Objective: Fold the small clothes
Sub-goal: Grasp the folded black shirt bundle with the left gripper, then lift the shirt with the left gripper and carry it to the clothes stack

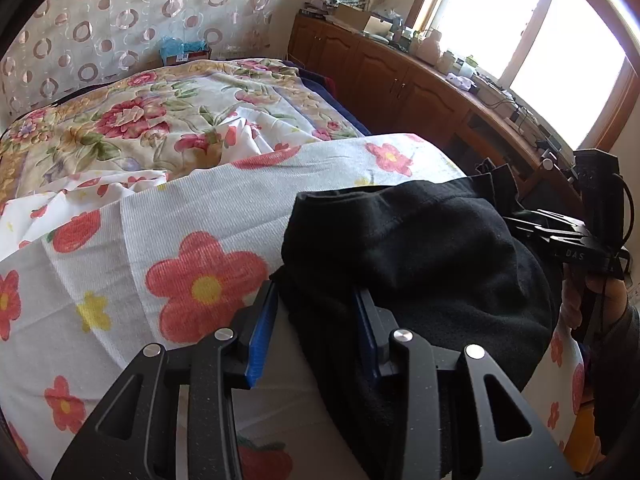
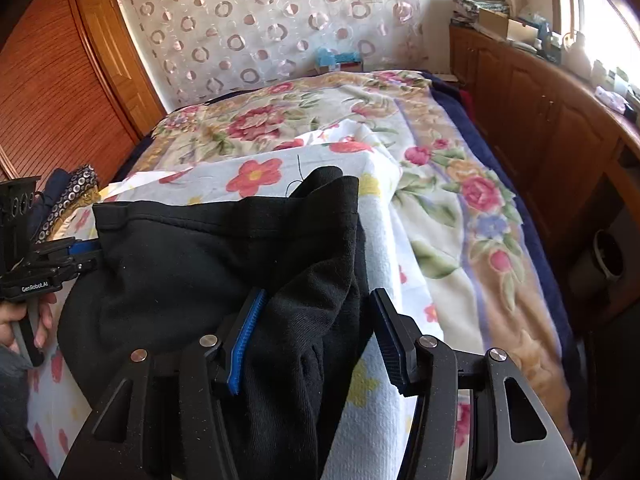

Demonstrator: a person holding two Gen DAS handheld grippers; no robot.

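Nearest, the left tool [image 1: 316,312] stands with its blue pads spread, released, the black garment [image 1: 416,248] draped over its right finger. The right tool [image 2: 316,328] is likewise spread wide, the garment's bunched edge lying loose between its fingers. The garment rests on a flowered white cloth [image 1: 168,240] on the bed [image 2: 440,184]. Beyond stand wooden cabinets [image 1: 384,72] beneath a window [image 1: 520,40].

Left tongs [image 1: 316,320] gape wide, black garment [image 1: 420,256] bunched between them on flowered sheet [image 1: 160,240].
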